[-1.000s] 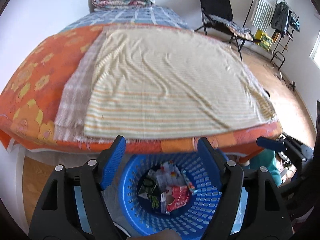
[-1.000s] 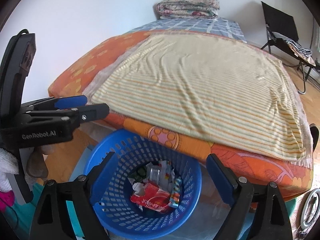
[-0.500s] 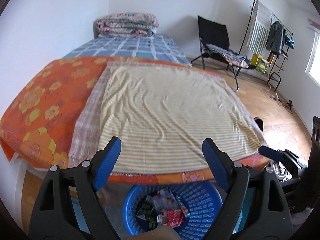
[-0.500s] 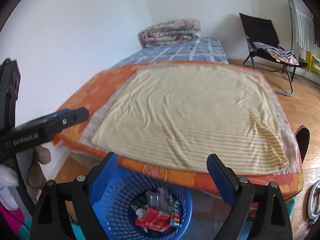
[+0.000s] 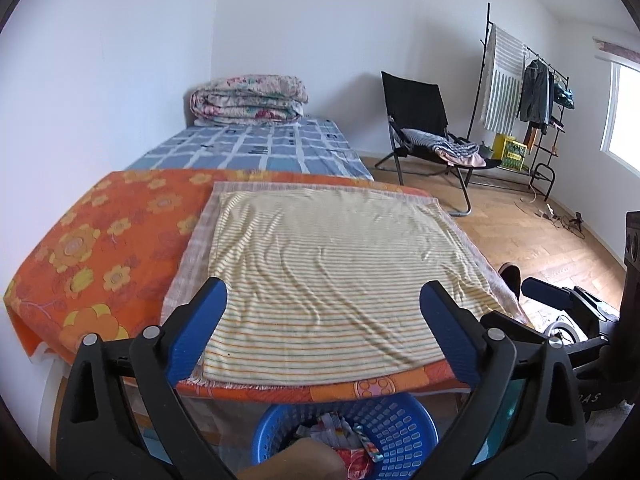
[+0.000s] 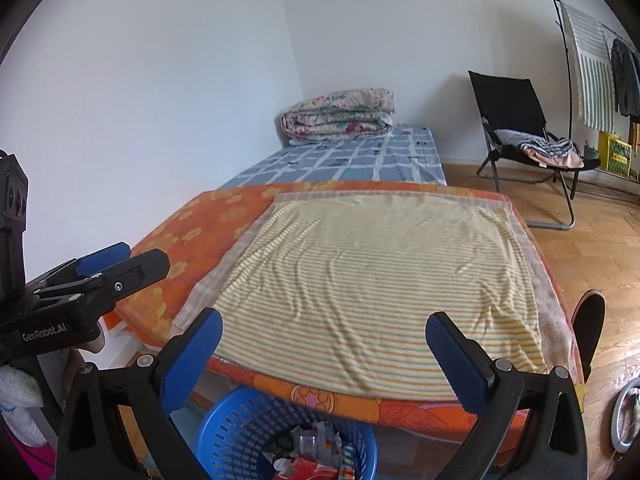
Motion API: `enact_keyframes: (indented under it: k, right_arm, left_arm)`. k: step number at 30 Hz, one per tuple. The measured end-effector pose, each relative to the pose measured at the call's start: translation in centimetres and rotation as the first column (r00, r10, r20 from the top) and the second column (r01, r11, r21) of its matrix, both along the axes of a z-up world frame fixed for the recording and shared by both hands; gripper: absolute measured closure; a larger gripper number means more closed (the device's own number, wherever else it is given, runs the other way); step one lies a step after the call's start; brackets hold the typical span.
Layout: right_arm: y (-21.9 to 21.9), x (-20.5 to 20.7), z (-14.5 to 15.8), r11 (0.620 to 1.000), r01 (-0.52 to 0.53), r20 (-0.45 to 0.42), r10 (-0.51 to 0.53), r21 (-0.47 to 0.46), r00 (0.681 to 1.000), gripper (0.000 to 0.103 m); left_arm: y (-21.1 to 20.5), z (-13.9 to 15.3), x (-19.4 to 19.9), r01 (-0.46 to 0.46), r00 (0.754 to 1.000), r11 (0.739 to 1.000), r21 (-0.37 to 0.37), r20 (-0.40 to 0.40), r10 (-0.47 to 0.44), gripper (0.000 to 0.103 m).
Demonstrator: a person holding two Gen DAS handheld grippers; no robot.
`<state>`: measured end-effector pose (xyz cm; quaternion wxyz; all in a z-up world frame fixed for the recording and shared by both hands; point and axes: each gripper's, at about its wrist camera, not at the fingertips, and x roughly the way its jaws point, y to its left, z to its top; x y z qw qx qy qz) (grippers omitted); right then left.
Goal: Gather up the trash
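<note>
Home bedroom, bed [image 5: 256,152], clothes rack [image 5: 528,80]

The bed [image 5: 120,240] carries an orange flowered cover with a striped cloth [image 5: 328,280] spread flat on it — beyond, a blue checked sheet [image 5: 256,148] bearing a folded quilt [image 5: 248,100].

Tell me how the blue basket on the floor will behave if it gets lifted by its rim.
The blue basket looks like thin perforated plastic, so its rim would probably flex a little under a pinch. It holds only wrappers and crumpled packets, so it is likely light. Lifted from one side, it may well tilt and spill some of that loose trash.
</note>
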<state>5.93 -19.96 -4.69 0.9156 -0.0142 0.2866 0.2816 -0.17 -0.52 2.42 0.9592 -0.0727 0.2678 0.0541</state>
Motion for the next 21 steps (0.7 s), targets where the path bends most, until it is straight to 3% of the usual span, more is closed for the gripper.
enact_keyframes:
  k: [21]
  right_arm:
    - [0.13,0.18,0.26,1.0,0.017,-0.001,-0.017,-0.019,1.0,0.0]
  left_arm:
    - [0.66,-0.25,0.06,-0.043,0.999,0.998,-0.036,-0.019,0.042,0.001]
